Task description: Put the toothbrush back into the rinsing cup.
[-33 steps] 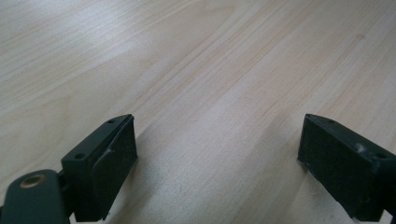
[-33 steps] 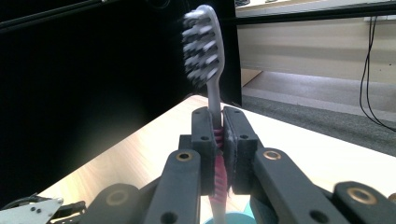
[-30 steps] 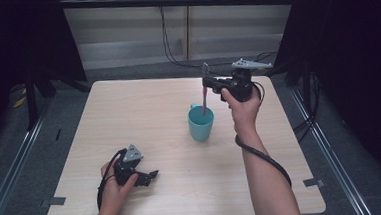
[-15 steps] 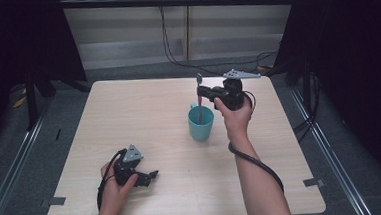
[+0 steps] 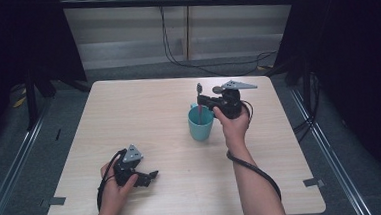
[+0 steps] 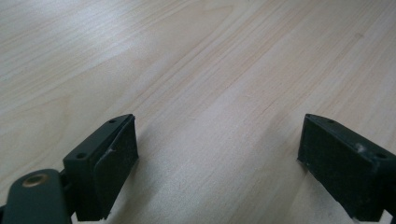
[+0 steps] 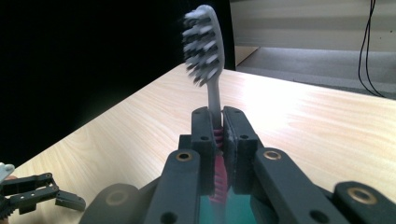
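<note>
Toothbrush (image 7: 208, 79): grey-necked, pink-handled, upright, bristle head uppermost; handle end already inside the teal cup (image 5: 201, 124). Position: right of centre on the table (image 5: 128, 111), towards the far side.

Right claw (image 7: 218, 122): clamped tight on the toothbrush at the ribbed pink grip just below the neck, jaws pointing level across the cup's mouth; in the high view the claw (image 5: 201, 101) sits directly over the rim.

Left claw (image 6: 219, 158): jaws wide apart, nothing between them, resting low over bare wood at the near left of the table (image 6: 187, 70), well apart from the cup; it appears small at the lower left of the right gripper view (image 7: 51, 196).

Step in hand, as judged: lowering the toothbrush into the cup. Handling notes: keep the handle vertical and centred in the mouth, clear of the rim, since a sideways nudge could tip a light cup. Descend until the handle end meets the bottom or the claw nears the rim, then part the jaws gently so the brush leans against the wall rather than dropping. Withdraw upward and away from the bristle head.
</note>
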`<state>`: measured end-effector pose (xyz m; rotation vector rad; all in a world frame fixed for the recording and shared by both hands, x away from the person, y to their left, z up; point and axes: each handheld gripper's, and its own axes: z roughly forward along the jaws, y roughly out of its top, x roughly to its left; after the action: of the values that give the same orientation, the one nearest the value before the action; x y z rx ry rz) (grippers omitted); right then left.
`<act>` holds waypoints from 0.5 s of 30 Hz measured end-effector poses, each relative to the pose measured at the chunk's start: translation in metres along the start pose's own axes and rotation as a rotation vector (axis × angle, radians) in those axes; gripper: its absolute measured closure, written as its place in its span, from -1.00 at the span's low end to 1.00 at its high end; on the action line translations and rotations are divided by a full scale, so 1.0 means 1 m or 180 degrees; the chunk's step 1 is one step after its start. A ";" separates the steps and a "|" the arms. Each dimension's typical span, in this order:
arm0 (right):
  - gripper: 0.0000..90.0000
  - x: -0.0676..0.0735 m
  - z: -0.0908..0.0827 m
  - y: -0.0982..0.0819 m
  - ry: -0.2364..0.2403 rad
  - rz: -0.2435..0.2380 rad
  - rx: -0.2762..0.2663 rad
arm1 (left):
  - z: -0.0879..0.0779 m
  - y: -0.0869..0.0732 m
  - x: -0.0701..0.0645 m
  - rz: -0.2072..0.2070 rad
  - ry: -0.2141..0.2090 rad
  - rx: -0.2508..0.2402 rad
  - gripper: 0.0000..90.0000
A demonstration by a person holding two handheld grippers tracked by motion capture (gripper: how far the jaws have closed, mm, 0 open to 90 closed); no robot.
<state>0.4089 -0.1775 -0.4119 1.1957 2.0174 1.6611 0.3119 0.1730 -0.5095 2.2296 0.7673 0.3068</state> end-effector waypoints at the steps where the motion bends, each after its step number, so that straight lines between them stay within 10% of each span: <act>1: 0.86 0.000 0.000 -0.001 0.0003 0.0005 0.0006 | 0.000 0.000 0.000 0.0003 -0.0001 0.0001 -0.74; 15: 0.86 -0.002 0.001 -0.019 -0.0045 -0.0016 0.0013 | -0.001 -0.001 0.000 0.0006 0.0001 0.0015 -0.74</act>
<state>0.4029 -0.1787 -0.4298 1.1996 2.0147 1.6423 0.3110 0.1735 -0.5093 2.2350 0.7667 0.3065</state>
